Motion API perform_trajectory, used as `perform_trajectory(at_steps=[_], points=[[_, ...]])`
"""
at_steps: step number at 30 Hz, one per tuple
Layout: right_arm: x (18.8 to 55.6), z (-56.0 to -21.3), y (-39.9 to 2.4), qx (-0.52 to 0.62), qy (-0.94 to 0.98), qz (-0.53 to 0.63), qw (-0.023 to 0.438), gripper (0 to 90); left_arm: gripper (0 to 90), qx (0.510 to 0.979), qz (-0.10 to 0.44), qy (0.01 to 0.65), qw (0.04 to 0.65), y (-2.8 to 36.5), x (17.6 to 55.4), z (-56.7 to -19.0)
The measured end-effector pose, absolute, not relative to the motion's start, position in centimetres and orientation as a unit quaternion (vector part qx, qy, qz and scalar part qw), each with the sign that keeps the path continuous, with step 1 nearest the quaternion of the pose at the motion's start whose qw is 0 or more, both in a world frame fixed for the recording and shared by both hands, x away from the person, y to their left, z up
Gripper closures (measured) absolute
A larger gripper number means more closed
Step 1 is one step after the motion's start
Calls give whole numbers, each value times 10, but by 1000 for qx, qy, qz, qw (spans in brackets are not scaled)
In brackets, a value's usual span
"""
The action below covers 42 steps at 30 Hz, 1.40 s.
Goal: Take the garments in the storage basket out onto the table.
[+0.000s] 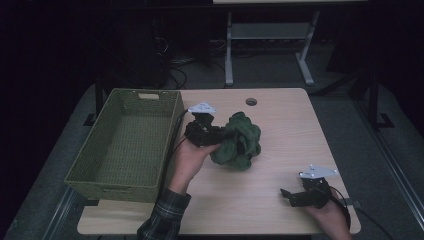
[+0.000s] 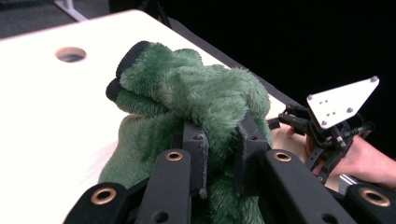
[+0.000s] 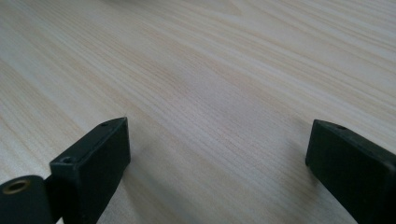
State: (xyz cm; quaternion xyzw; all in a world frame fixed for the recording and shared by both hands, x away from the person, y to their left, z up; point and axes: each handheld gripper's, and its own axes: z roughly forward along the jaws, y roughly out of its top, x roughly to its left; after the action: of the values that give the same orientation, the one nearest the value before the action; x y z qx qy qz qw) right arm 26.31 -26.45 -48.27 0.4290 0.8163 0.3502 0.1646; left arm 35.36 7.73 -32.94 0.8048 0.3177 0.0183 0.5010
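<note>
Near the middle of the pale wooden surface (image 1: 280,130) lies a bunched green plush garment (image 1: 237,141), possibly a fleece top or soft toy cover, heaped into a loose mound with a dark ribbed cuff (image 2: 126,63) poking out at its top in the left gripper view. It looks light, soft and floppy: the deep pile gives under pressure, so it should compress rather than slip, and nothing about it seems fragile. Being limp, it will likely sag and trail once lifted, so a bite into a thick fold near the centre of the heap seems safer than a hold on a loose edge or the cuff, which could let the rest unfold and drag. The left hand-held gripper (image 2: 223,144) is already pinching such a fold, its two black jaws drawn close with green fur bulging between and around them. Just left of the garment stands an open woven green basket (image 1: 172,125), apparently with nothing inside, a likely place for the garment; its wall is tall enough that the dangling cloth would need to clear the rim. Well apart, at the near right corner of the surface, the right hand-held gripper (image 1: 287,194) rests low with its jaws spread wide, nothing between them but bare wood grain.
</note>
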Motion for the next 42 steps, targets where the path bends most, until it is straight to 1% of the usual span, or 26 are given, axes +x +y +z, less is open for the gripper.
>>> perform_trajectory(at_steps=[10,15,22,24,27,28,31,33,34,35,38,39,40,42], points=[[263,-483,-265,429,817,349,165,60,773,803,-18,328,497,57,355,-375],[263,-483,-265,429,817,349,164,60,771,811,-35,336,478,50,360,-402],[263,-483,-265,428,817,349,164,60,766,825,-39,342,448,47,370,-433],[263,-483,-265,428,817,349,164,60,762,829,-33,346,438,47,372,-441],[263,-483,-265,428,817,349,164,60,737,836,-35,347,424,47,375,-451],[263,-483,-265,428,817,349,164,60,715,834,-36,348,427,48,374,-452],[263,-483,-265,428,817,349,164,61,571,834,-29,341,433,54,370,-441],[263,-483,-265,428,817,350,165,70,502,831,-23,337,442,58,367,-431],[263,-482,-265,427,817,350,164,92,485,831,-19,333,444,60,365,-426],[263,-481,-265,424,819,350,165,137,468,832,-14,330,446,63,362,-421],[264,-478,-265,429,818,353,147,158,474,834,-2,321,449,69,352,-409],[264,-477,-263,429,819,354,142,180,489,834,3,319,450,70,349,-406],[263,-476,-262,425,820,355,143,196,521,836,2,314,450,71,345,-405],[263,-473,-257,415,822,360,148,205,559,839,5,308,449,71,337,-402]])
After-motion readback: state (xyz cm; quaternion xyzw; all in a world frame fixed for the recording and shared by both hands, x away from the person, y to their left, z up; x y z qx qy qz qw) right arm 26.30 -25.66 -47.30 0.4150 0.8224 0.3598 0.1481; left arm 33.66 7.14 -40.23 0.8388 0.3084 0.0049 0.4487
